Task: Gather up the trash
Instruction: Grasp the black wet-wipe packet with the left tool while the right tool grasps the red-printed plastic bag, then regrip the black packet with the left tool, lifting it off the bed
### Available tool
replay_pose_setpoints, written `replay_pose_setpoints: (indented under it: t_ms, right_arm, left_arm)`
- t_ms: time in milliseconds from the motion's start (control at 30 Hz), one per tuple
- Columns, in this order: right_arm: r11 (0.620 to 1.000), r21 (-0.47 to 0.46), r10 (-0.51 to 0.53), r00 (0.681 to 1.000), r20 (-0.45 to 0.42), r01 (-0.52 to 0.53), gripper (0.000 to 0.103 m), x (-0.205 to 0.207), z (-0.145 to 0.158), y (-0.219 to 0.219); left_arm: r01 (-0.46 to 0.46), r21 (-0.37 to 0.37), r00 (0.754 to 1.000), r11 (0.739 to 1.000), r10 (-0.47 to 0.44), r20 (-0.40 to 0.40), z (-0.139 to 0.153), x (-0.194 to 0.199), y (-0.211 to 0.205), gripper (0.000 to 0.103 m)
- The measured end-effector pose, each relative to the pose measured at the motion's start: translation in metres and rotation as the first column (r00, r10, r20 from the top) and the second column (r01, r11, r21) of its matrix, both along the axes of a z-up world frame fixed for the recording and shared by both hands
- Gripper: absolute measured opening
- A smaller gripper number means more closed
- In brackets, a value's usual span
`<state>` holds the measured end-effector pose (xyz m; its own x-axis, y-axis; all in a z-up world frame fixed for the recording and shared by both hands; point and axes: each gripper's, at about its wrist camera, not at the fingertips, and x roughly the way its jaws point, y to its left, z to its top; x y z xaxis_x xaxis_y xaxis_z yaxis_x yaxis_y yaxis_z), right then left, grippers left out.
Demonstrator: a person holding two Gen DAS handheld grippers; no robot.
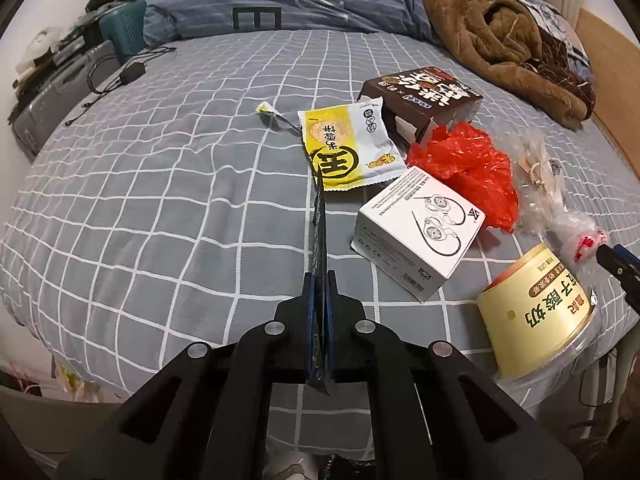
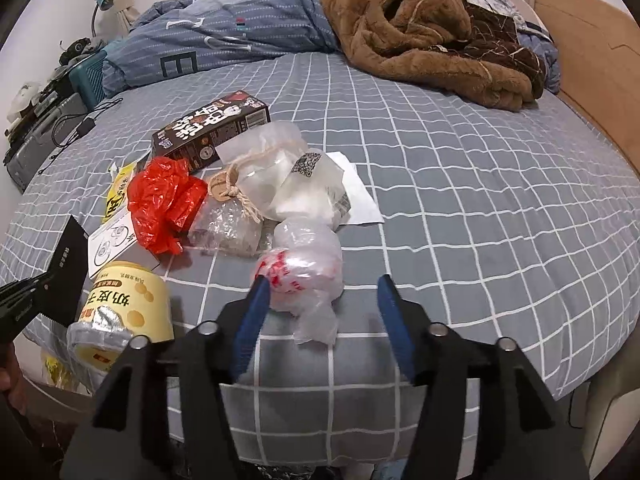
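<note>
My left gripper [image 1: 320, 276] is shut on a flat black foil packet [image 1: 320, 224], seen edge-on between the blue pads. My right gripper [image 2: 323, 279] is open over the bed's front edge, and a crumpled clear plastic bag with red print [image 2: 304, 276] lies between its fingers, against the left pad. Trash lies on the grey checked sheet [image 1: 180, 200]: a yellow-white snack wrapper [image 1: 352, 148], a brown carton [image 1: 420, 96], a red plastic bag [image 1: 468, 164], a white earphone box [image 1: 420, 232], a yellow yoghurt tub [image 1: 536, 312] and clear bags with twine [image 2: 248, 184].
A brown fleece blanket [image 2: 432, 36] and a blue duvet [image 2: 224, 36] are heaped at the bed's far end. A charger with cable [image 1: 132, 72] lies far left beside a grey suitcase [image 1: 48, 96]. A wooden bed frame [image 2: 592, 72] runs along the right.
</note>
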<state>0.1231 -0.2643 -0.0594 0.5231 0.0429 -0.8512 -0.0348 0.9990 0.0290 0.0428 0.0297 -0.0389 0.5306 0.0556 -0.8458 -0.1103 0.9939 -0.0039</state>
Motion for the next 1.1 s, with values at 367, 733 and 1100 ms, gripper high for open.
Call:
replay_pose_setpoints:
  t_ms: [367,733,1100]
  right_arm:
    - [0.999,0.013,0.033,0.999,-0.002,-0.033,0.071,0.006,-0.007,0.023]
    - [1.000,0.013,0.008,0.999,-0.048,-0.007,0.051,0.019,-0.023,0.021]
    - [1.000,0.016,0.020,1.000,0.009,-0.020,0.042,0.007,0.001,0.017]
  left_arm:
    - [0.006,-0.014,1.000,1.000,-0.006,-0.001,-0.002,0.001,0.001,0.004]
    - [0.016,-0.031,1.000,0.999,-0.016,-0.008,-0.001,0.001,0.000,0.004]
    - [0.036,-0.068,0.999,0.997,-0.036,-0.003,0.012,-0.011,-0.001,0.004]
